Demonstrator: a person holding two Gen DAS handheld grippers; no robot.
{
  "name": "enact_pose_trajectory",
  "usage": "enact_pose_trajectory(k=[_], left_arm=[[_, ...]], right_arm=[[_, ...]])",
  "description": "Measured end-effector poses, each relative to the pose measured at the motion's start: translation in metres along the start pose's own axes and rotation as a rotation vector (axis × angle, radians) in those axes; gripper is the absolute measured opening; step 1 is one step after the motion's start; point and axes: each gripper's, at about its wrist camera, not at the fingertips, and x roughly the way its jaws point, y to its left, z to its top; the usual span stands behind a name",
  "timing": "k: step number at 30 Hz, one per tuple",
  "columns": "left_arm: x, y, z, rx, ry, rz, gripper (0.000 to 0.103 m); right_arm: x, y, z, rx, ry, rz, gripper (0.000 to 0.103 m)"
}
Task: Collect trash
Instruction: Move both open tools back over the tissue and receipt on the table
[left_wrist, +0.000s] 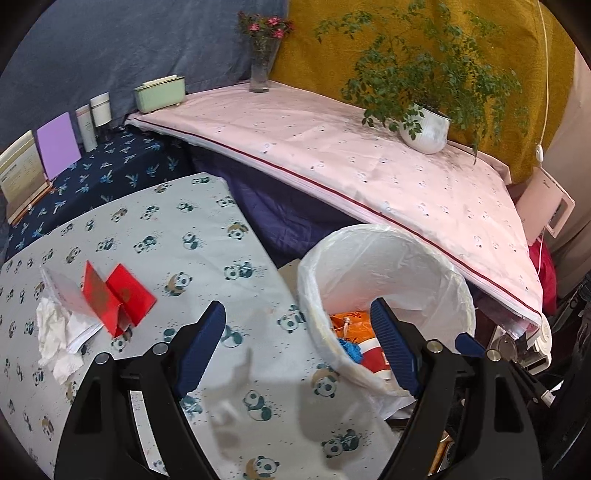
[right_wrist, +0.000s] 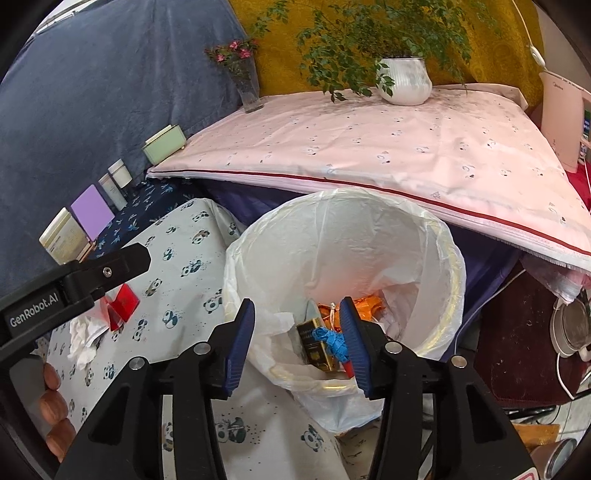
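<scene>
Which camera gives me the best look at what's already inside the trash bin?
The right wrist view: it looks straight down into the trash bin, showing a dark box, blue string and an orange wrapper. The left wrist view catches the bin from the side, with its contents partly hidden behind a finger.

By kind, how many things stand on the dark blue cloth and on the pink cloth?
White cylindrical bottles: 2
Upright cards, purple and cream: 2
Mint green box: 1
Glass flower vase: 1
White plant pot: 1
Total: 7
</scene>
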Motion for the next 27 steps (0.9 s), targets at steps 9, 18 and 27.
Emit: enact_pose_trajectory(k=[9,18,27], left_arm=[[-0.015,0.037,-0.010,-0.049,-0.023,0.053,0.083],[-0.031,0.081,-0.021,-0.103,-0.039,0.118,0.084],[-0.038,0.133,-0.041,-0.178,-0.023,0.203,0.087]], right_arm=[[0.000,0.037,-0.003,-0.060,0.010,0.031,0.051],[0.003,0.079,-0.008,-0.128,0.021,0.067,0.056],[0.013,0.123,-0.017,-0.188,0.050,0.118,0.056]])
